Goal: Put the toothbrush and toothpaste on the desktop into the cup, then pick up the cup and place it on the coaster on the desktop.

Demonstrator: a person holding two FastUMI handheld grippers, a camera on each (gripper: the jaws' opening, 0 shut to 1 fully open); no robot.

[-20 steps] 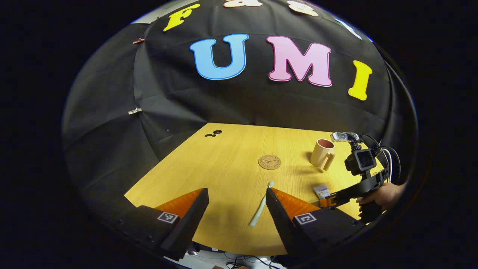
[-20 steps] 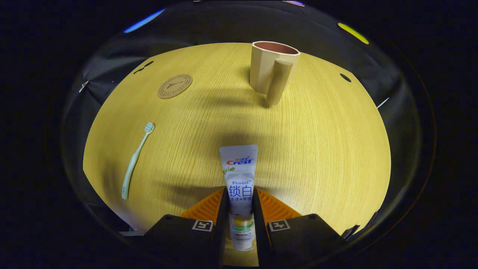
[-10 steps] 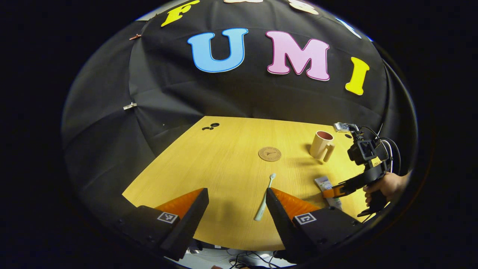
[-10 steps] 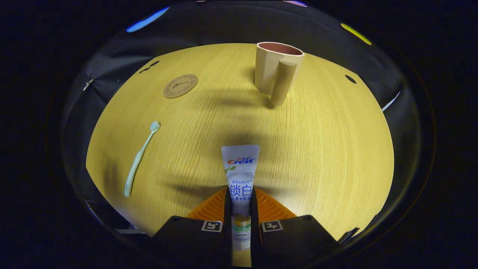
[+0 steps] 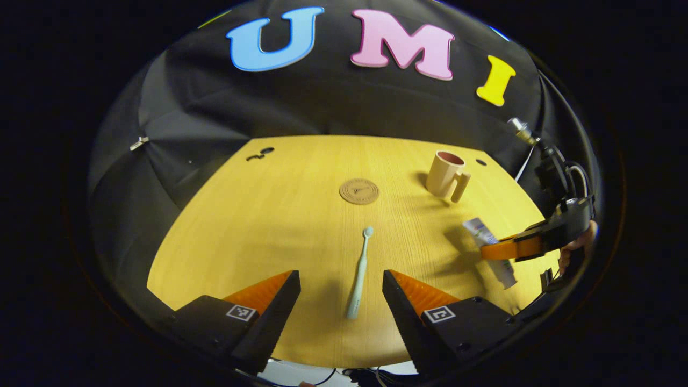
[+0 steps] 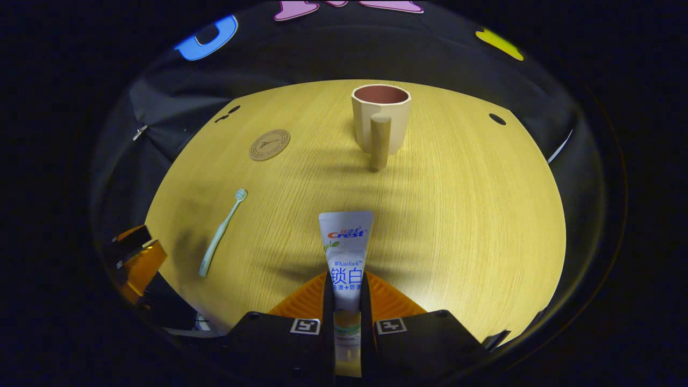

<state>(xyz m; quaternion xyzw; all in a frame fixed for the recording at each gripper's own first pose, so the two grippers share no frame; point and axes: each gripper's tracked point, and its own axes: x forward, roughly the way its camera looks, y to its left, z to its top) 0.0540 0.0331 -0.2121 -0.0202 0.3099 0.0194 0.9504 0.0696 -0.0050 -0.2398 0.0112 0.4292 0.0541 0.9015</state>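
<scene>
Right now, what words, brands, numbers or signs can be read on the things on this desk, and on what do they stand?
Toothpaste tube: a printed label in two scripts; I do not read labels out.
Coaster: a stamped emblem ringed by lettering, too small to read.
Right tool: square patterned tags, no words.
Cup and toothbrush: no writing seen.

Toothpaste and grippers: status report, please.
Right gripper shut on toothpaste, lifted off desk. Left gripper open above toothbrush. Cup empty, upright; path clear.
</scene>
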